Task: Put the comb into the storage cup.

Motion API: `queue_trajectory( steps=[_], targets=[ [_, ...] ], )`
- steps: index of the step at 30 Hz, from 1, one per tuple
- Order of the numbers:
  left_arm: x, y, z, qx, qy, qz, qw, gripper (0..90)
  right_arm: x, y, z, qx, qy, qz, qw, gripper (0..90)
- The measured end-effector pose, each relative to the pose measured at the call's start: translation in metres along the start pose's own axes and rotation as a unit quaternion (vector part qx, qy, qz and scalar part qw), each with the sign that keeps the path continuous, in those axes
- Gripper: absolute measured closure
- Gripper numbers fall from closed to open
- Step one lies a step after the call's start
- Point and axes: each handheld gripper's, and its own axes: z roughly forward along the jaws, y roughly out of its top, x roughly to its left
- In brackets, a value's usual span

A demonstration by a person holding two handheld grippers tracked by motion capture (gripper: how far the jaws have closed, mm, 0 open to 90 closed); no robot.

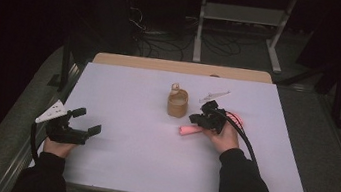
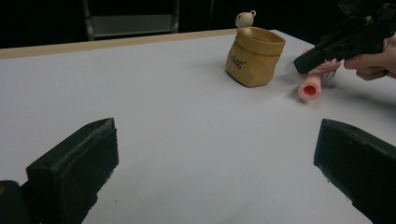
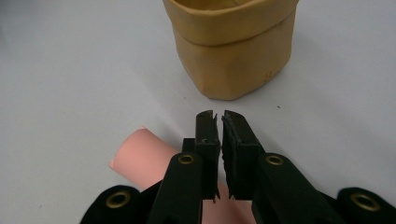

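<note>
While the right gripper (image 3: 219,119) hangs over the pink tube (image 3: 140,156) (beside the tan bag (image 3: 231,51)) with jaws together, it could bump it rolling; the left gripper (image 1: 76,125) rests wide apart.

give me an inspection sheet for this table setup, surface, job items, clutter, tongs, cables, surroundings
Surface: white table top, with a wooden strip along the far edge.
Job's things: tan paper-like pouch standing upright with a small bear figure at its rim; pink rolled tube lying on its side beside the pouch.
Clutter: nothing seen on the table top.
Tongs: left tongs open over bare surface near the left edge; right tongs shut, above the pink tube, pointing at the pouch, nothing seen between the jaws.
Cables: black cable trailing from the right tongs along the sleeve.
Surroundings: dark room, white frame legs and loose floor cables behind the table.
</note>
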Motion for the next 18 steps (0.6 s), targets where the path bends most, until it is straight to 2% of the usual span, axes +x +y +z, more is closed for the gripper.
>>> queue_trajectory(
  steps=[3, 18],
  targets=[
    [0.0001, -0.0001, 0.0001, 0.0, 0.0, 0.001, 1.0, 0.0, 0.0008, -0.0014, 0.0035, 0.008, 0.001, -0.003, 1.0, 87.6],
    [-0.0001, -0.0001, 0.0001, 0.0, -0.002, 0.002, 1.0, 0.0, 0.002, -0.0072, 0.007, 0.025, 0.014, -0.006, 0.9996, 87.8]
  ],
)
